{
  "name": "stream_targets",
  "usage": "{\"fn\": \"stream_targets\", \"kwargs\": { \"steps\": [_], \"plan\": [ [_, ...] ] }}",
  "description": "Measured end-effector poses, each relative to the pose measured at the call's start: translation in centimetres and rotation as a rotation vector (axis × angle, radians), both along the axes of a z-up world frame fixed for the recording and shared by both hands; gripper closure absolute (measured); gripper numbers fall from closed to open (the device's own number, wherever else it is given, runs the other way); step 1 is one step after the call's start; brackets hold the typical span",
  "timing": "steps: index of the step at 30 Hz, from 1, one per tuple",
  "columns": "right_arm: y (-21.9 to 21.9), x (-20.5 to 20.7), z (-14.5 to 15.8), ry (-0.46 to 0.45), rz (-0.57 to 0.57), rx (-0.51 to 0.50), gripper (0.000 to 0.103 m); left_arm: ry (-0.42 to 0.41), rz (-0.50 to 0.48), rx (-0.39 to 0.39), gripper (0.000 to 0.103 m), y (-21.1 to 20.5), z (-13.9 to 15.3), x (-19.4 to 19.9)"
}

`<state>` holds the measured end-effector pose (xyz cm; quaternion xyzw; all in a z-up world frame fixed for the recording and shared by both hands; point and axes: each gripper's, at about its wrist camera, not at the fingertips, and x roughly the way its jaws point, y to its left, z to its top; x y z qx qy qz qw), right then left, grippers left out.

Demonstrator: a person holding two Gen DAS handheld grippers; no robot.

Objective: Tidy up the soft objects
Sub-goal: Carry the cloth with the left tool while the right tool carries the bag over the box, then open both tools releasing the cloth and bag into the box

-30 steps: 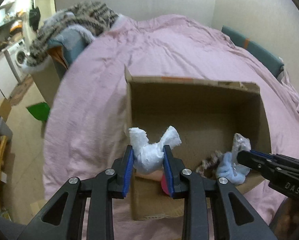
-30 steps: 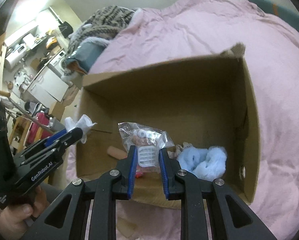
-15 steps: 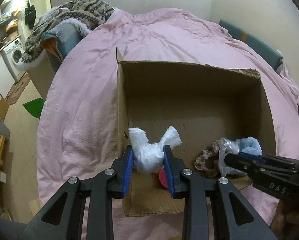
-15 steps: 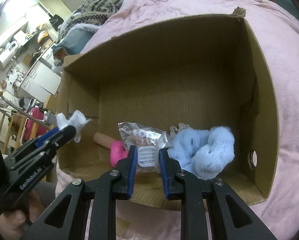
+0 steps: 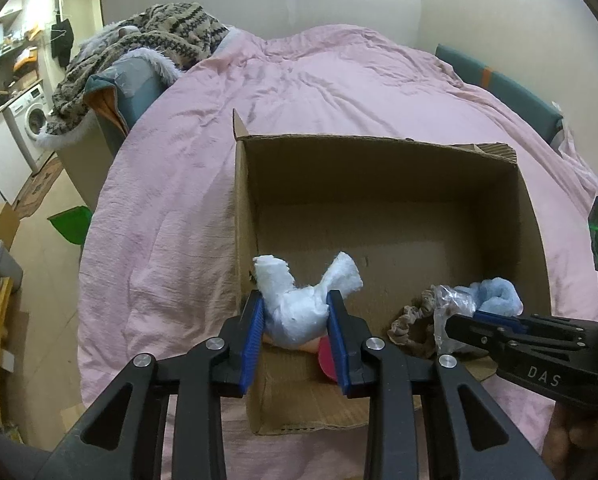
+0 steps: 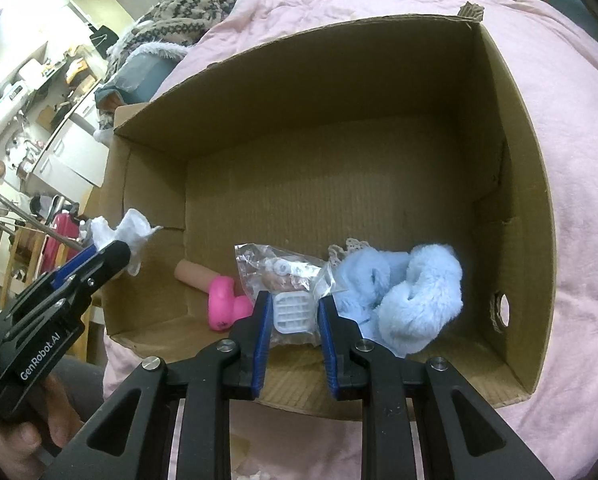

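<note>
An open cardboard box sits on a pink bed. My left gripper is shut on a white crumpled soft wad over the box's near left corner; the wad also shows in the right wrist view. My right gripper is shut on a clear plastic bag holding small items, low inside the box; it also shows in the left wrist view. In the box lie a fluffy light blue item, a pink toy and a beige scrunchie.
The pink duvet surrounds the box. A patterned knit blanket lies piled at the bed's far left. A washing machine and floor clutter are to the left. A teal headboard runs along the right.
Both grippers have moved forward and down toward the box, each still holding its item. The plastic bag is now lower, beside the blue fluffy item.
</note>
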<state>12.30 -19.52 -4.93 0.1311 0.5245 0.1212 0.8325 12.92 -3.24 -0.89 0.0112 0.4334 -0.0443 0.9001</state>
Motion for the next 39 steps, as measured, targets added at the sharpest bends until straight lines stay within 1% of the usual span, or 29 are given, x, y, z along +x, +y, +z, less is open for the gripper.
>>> {"fn": "stream_targets", "kwargs": {
  "steps": [2,5,7,10,12,14,15,16,18,24,29,31,33,34,35,37,39],
  "plan": [
    [-0.1,0.0,0.0,0.000,-0.001,0.006,0.079,-0.001,-0.002,-0.005,0.072,0.0,0.0,-0.1],
    [-0.4,0.0,0.1,-0.001,-0.006,0.021,0.078,0.003,-0.009,-0.013,0.071,-0.1,0.0,-0.2],
    [-0.5,0.1,0.2,-0.002,-0.013,0.032,0.076,0.002,-0.009,-0.020,0.067,0.0,0.0,-0.3],
    [-0.9,0.0,0.3,-0.005,-0.023,0.046,0.075,-0.016,0.001,-0.034,0.058,0.1,0.4,-0.5],
    [-1.0,0.0,0.4,-0.010,-0.026,0.054,0.073,-0.022,-0.003,-0.051,0.049,0.1,0.6,-0.6],
    [-1.0,-0.1,0.5,-0.016,-0.027,0.059,0.069,-0.032,-0.001,-0.050,0.046,0.1,0.8,-0.7],
    [-1.0,-0.1,0.6,-0.019,-0.027,0.061,0.063,-0.034,-0.002,-0.050,0.044,0.0,0.9,-0.7],
    [-1.1,-0.2,0.7,-0.024,-0.029,0.062,0.049,-0.034,-0.002,-0.051,0.042,0.0,0.9,-0.7],
    [-1.2,-0.4,0.9,-0.039,-0.039,0.062,0.037,-0.036,0.002,-0.047,0.040,-0.1,1.0,-0.8],
    [-1.9,-0.7,1.8,-0.070,-0.063,0.069,0.035,-0.043,0.006,-0.045,0.039,-0.1,1.3,-1.1],
    [-2.6,-1.5,2.5,-0.072,-0.086,0.085,0.035,-0.028,0.016,-0.045,0.039,0.3,1.8,-1.6],
    [-2.6,-2.5,3.3,-0.087,-0.084,0.067,0.035,-0.023,0.017,-0.047,0.039,0.6,2.5,-2.0],
    [-2.6,-3.8,4.0,-0.097,-0.076,0.053,0.035,-0.047,0.032,-0.020,0.039,0.9,3.2,-2.9],
    [-2.7,-4.9,4.3,-0.094,-0.076,0.053,0.035,-0.064,0.040,0.004,0.039,1.1,3.6,-3.7],
    [-2.7,-5.7,4.6,-0.087,-0.078,0.056,0.035,-0.067,0.037,0.012,0.039,1.3,3.8,-4.2],
    [-2.8,-7.3,5.5,-0.078,-0.077,0.063,0.035,-0.055,0.032,0.000,0.039,1.8,4.2,-5.4],
    [-2.5,-8.9,6.6,-0.090,-0.062,0.042,0.035,-0.035,0.035,-0.032,0.038,2.6,4.4,-6.1]
  ]
}}
